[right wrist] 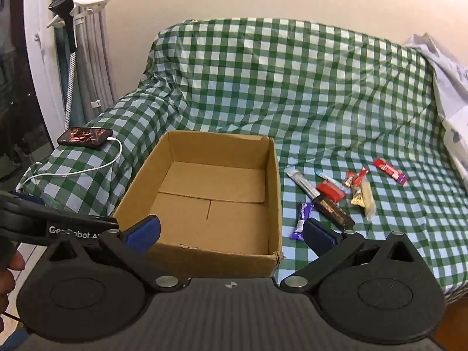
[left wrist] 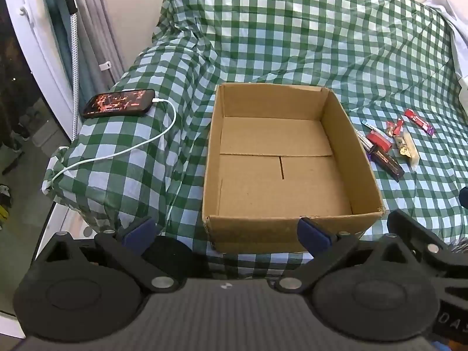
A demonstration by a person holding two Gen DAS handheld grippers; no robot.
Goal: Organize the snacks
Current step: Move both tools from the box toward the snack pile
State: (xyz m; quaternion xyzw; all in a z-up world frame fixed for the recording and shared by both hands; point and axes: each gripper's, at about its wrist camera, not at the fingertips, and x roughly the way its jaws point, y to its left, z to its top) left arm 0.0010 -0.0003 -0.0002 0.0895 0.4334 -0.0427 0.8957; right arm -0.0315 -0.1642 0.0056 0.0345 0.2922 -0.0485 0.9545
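Note:
An open cardboard box (left wrist: 364, 158) (right wrist: 273, 193) rests on a sofa draped in green-and-white checked cloth; nothing lies inside it. Right of the box several wrapped snack bars (left wrist: 389, 146) (right wrist: 333, 196) lie in a loose cluster, among them a purple bar (right wrist: 301, 223) and a red bar (right wrist: 390, 171) set apart. My left gripper (left wrist: 228, 231) hovers open before the box's near wall, nothing between its blue pads. My right gripper (right wrist: 231, 232) is open too, near the box's front right corner, with the purple bar just past its right pad.
A phone (left wrist: 118, 103) (right wrist: 84, 137) with a lit screen and white charging cable (left wrist: 122, 150) sits on the sofa's left armrest. White cloth (right wrist: 447, 87) covers the sofa's right end. Curtains and a clamp stand (right wrist: 68, 17) are at the left. A hand (right wrist: 8, 275) shows at the left edge.

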